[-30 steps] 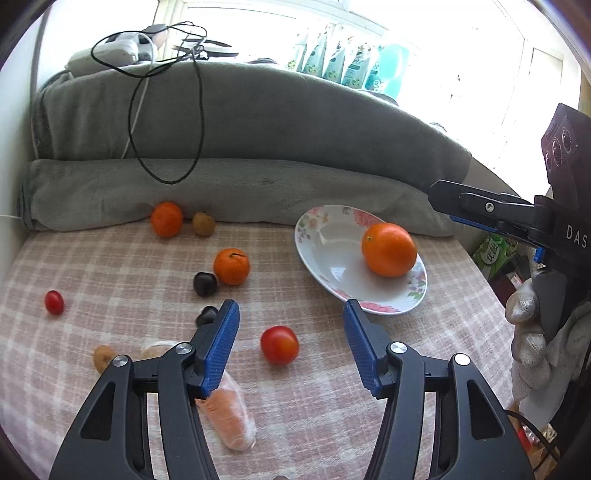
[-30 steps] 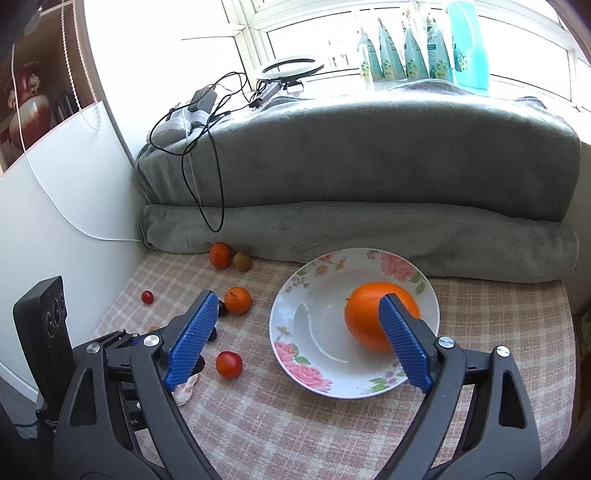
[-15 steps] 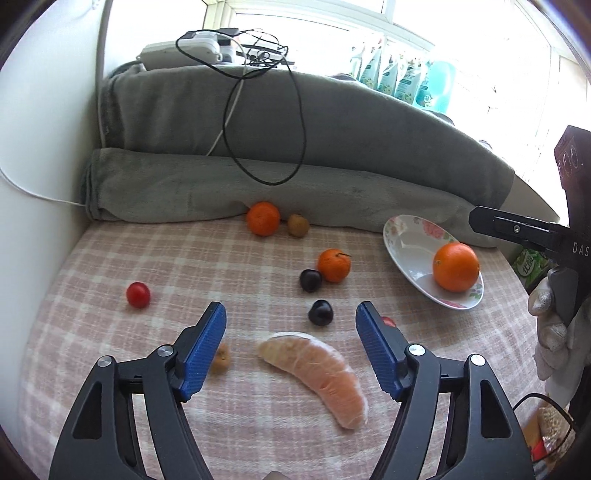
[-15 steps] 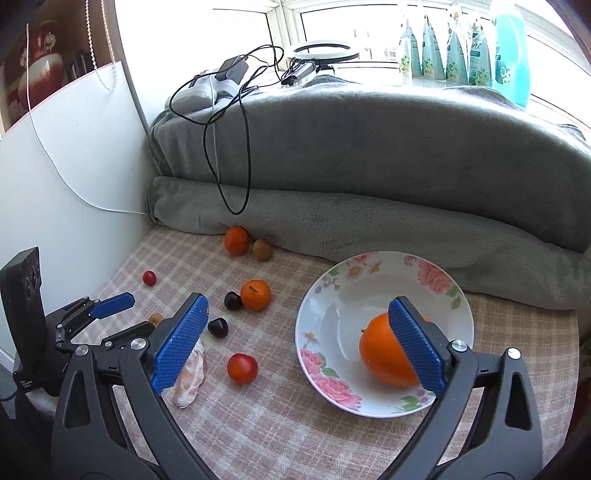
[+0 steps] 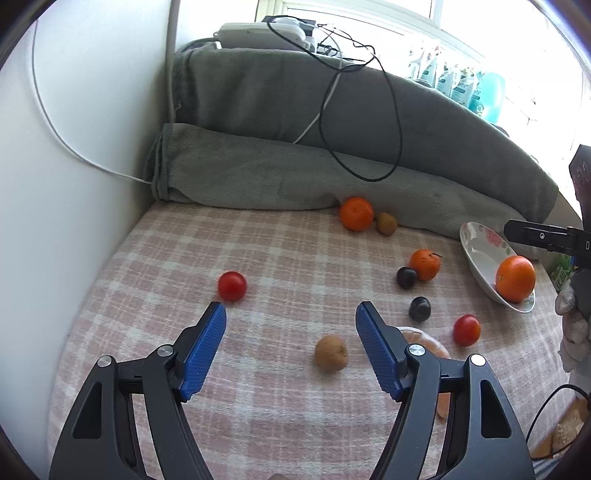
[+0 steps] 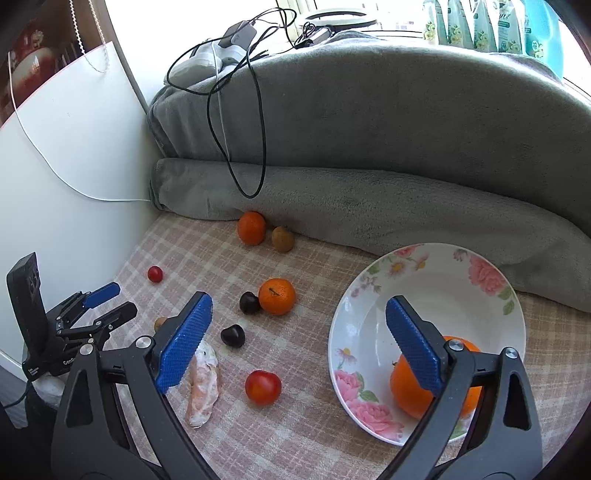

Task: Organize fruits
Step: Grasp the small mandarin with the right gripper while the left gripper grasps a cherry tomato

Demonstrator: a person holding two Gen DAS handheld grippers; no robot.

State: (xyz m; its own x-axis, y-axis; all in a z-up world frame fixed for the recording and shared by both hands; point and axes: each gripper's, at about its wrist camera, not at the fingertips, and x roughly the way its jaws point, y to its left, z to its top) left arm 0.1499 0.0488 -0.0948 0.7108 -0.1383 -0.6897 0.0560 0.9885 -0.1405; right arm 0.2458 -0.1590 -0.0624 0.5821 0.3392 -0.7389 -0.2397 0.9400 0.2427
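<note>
Fruit lies scattered on a pink checked cloth. My left gripper is open and empty, low over the cloth, with a small brown fruit just ahead between the fingers and a red tomato beyond its left finger. A peeled citrus segment lies partly hidden behind its right finger. My right gripper is open and empty above the near edge of a floral plate that holds a large orange. Two tangerines, two dark fruits, another tomato and a kiwi lie between.
A rolled grey blanket bounds the back of the cloth. A black cable loop hangs down over it. A white wall panel closes the left side. Bottles stand on the sill behind.
My left gripper has swung left across the cloth, from the tomato beside the plate to the small brown fruit. My right gripper has drawn back and down toward the plate's near edge.
</note>
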